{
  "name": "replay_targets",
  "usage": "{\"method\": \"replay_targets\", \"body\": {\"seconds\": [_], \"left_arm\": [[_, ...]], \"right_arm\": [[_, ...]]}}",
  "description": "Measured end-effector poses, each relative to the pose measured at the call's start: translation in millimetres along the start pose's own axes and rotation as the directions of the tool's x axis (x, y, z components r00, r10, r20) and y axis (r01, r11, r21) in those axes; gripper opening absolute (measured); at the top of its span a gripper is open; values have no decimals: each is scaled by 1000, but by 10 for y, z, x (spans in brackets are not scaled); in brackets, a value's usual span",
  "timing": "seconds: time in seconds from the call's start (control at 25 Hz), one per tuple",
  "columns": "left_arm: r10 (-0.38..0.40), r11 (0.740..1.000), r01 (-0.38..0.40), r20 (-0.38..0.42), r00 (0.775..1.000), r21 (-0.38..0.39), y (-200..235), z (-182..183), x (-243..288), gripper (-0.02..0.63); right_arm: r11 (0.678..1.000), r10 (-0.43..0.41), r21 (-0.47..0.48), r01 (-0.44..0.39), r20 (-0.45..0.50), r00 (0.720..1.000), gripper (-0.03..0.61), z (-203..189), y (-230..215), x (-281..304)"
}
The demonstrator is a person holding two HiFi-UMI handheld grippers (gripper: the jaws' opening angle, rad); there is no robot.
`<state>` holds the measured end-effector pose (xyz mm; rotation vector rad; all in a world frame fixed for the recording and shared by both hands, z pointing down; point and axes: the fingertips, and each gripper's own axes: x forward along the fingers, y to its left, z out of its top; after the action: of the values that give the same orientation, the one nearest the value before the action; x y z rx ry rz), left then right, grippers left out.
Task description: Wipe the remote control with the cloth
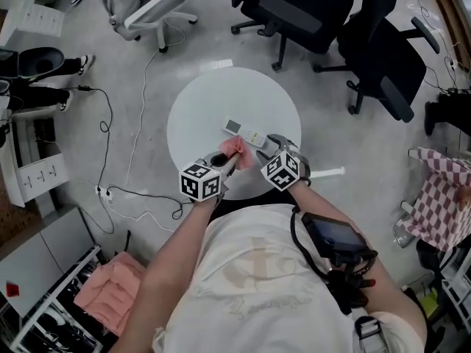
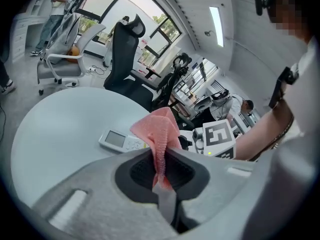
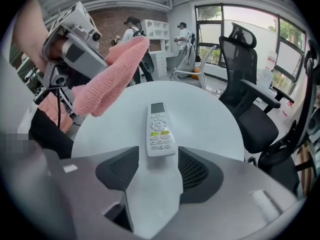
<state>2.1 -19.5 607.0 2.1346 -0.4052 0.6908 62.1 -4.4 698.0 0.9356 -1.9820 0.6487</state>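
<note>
Grey jaws of the left gripper [image 2: 161, 164] are pressed together on a pink cloth [image 2: 160, 129], which stands up out of the pinch in a folded bunch. Just past the cloth, low to its left, the remote control [image 3: 158, 129] lies flat on the round white table [image 3: 210, 114].

In the right gripper view, the right gripper [image 3: 155, 159] has its jaws spread. The remote's button end sits at the mouth of the gap, and neither pad presses on it. Its screen end points away across the table. The cloth hangs in the air above and to the left of the remote.

From the head view, both forearms reach forward from the person's body over the table's near edge. They angle in toward each other, with the grippers tipped downward and their marker cubes facing up. Black office chairs [image 1: 309, 9] stand beyond the table
</note>
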Motion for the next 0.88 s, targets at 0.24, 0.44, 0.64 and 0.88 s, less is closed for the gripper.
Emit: {"method": "replay_targets", "body": {"seconds": [0.24,0.44,0.64,0.88], "left_arm": [[-4,1000,5,-45,999,15,69,115,144,20],[-17,999,21,-110,994,34,101,140,285,20],[-18,996,36,-232,973,75,120,79,539,20],[-1,988,56,-362,932,141,95,-52,851,20]], "right_arm": [[999,18,-48,-18,-17,1000,258,10,2,123],[995,27,-99,-29,-23,999,213,32,49,119],[992,32,-122,-34,-19,999,211,70,85,106],[990,34,-136,-36,-16,999,209,63,121,94]]}}
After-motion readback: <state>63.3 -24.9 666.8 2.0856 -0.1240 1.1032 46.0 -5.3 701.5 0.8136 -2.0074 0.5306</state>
